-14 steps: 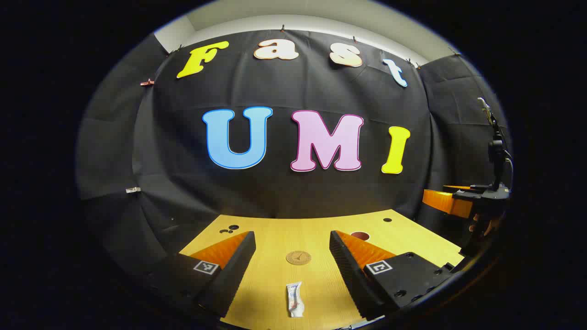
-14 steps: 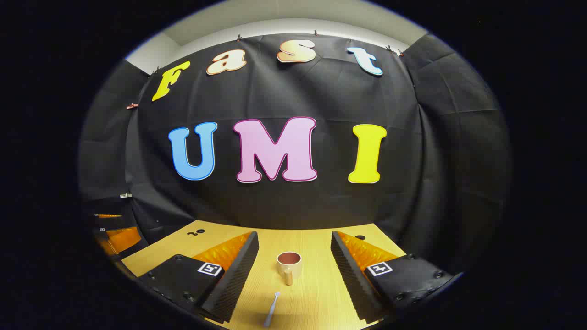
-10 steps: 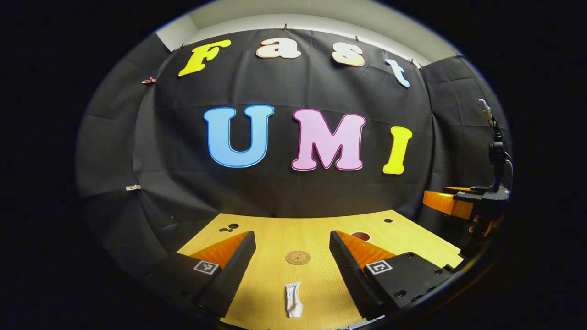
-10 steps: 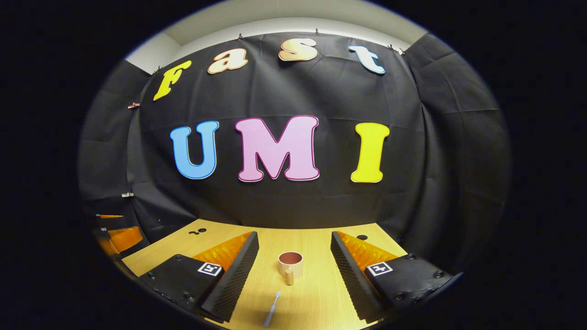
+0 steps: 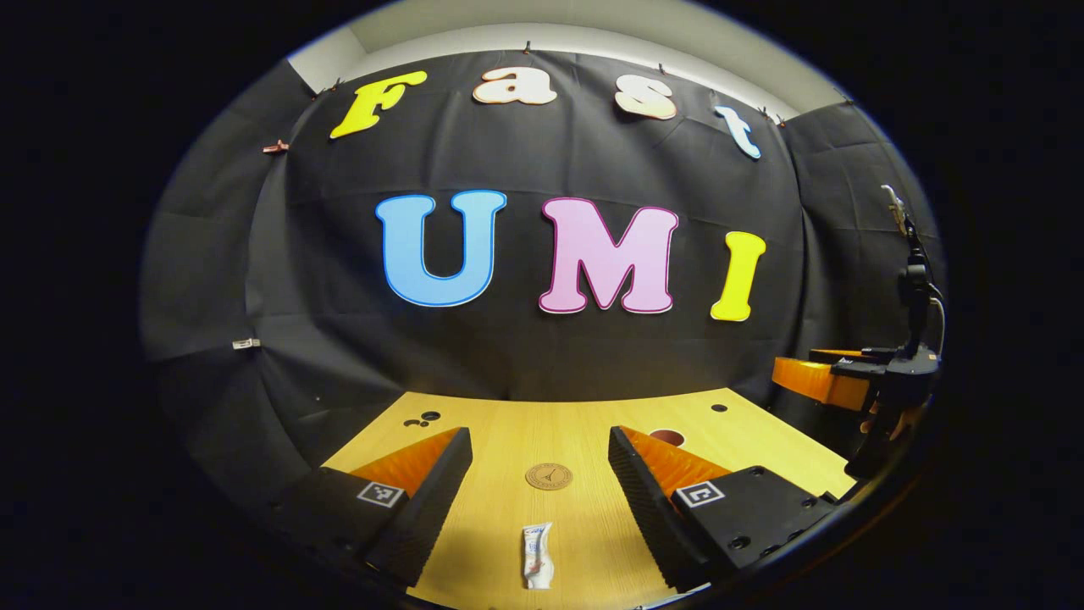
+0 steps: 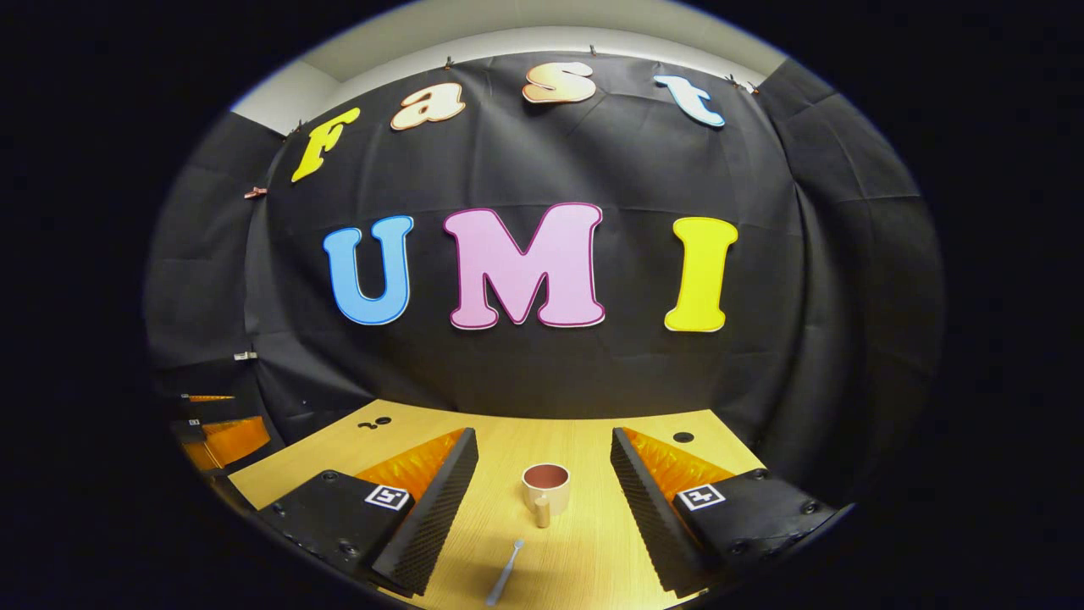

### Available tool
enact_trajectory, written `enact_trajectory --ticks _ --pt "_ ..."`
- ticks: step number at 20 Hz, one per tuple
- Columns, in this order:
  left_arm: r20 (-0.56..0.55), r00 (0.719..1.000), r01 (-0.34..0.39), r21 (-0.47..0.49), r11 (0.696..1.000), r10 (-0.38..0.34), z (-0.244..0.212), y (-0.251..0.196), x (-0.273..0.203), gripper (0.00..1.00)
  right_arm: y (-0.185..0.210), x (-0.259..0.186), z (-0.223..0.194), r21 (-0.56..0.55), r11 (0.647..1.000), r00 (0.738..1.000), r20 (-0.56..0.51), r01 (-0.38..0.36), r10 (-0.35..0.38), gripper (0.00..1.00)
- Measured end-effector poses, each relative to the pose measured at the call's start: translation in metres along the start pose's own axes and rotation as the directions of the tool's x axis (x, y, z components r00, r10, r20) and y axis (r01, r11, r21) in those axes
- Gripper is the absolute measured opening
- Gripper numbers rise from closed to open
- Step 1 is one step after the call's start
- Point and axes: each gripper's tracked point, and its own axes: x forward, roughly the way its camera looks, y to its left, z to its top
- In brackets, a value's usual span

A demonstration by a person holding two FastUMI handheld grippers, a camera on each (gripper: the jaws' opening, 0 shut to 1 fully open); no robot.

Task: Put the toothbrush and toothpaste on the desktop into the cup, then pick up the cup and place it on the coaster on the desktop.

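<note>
Wooden desktop point(image 5: 508, 424) against black cloth wall. Left gripper point(image 5: 539, 449) released, jaws wide, holding nothing; toothpaste point(image 5: 537, 556) lies flat between its fingers, near side, coaster point(image 5: 549, 476) just beyond. Right gripper point(image 6: 544, 449) likewise released; cup point(image 6: 544, 485) stands upright between its fingers, toothbrush point(image 6: 505, 583) lying nearer, slightly left.

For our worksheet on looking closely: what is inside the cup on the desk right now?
The cup stands upright; its reddish inside looks empty as far down as the right gripper view shows. The very bottom is hidden by the rim. The toothbrush lies on the desk in front.
</note>
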Motion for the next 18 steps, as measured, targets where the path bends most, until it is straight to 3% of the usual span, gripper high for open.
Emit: enact_trajectory --ticks 8,13,18 --pt "-0.007 0.998 -0.063 -0.013 0.998 0.063 -0.002 0.002 0.019 1.0 -0.006 0.022 -0.018 0.006 0.999 0.998 -0.039 -0.05 0.05 0.97" --pt "-0.041 0.999 0.015 -0.015 1.0 -0.015 -0.006 -0.001 0.026 1.0 -0.006 0.023 -0.018 0.054 0.998 0.998 -0.054 -0.011 0.014 0.98" --pt "-0.169 0.984 0.047 -0.021 0.999 -0.05 -0.058 0.004 0.045 1.0 -0.006 0.027 -0.031 0.038 0.999 0.996 -0.085 -0.024 0.027 0.98"
